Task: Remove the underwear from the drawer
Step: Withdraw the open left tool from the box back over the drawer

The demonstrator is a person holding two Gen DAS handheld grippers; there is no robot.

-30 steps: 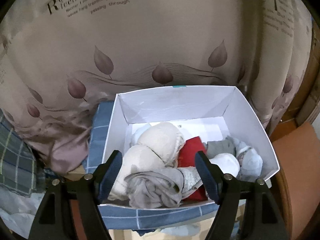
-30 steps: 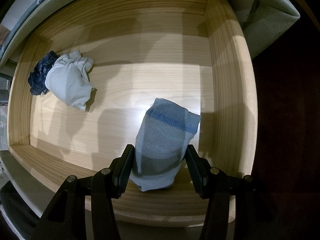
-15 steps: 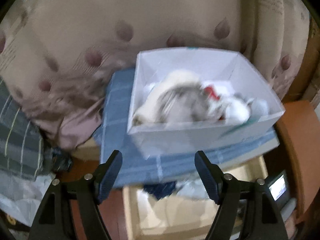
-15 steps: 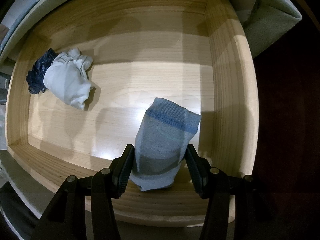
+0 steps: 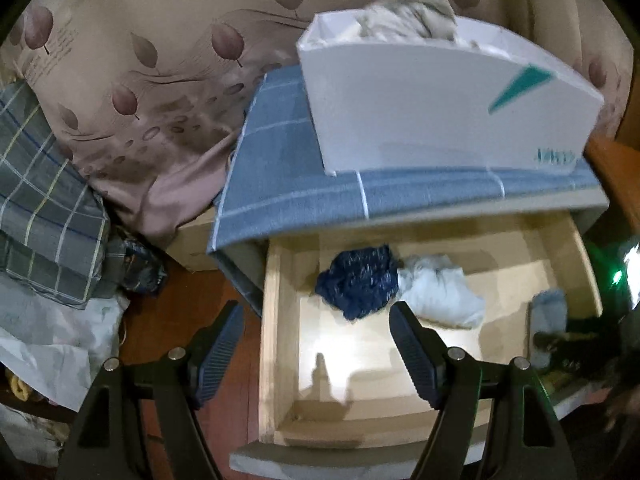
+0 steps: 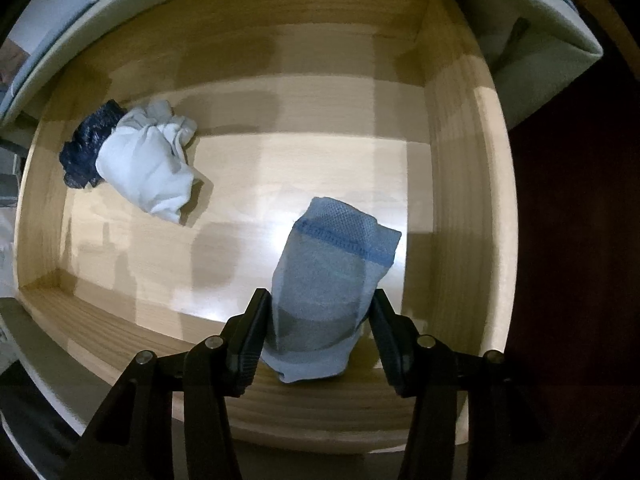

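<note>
While the light blue underwear (image 6: 332, 292) lay near the drawer's (image 6: 456, 184) right front corner, the right claw (image 6: 318, 336) sat around it, both pads pressing its sides. The grab step looked nearly done; next came lifting it out. The left claw (image 5: 316, 344) hung wide and empty.

Below the left gripper (image 5: 316, 350), the open pale wooden drawer (image 5: 276, 320) has bare floor near its front. Ahead of the fingers a crumpled navy garment (image 5: 358, 280) touches a white bundled garment (image 5: 438, 296). The white cardboard box (image 5: 440, 108) on the blue checked cloth (image 5: 288, 168) overhangs beyond.
</note>
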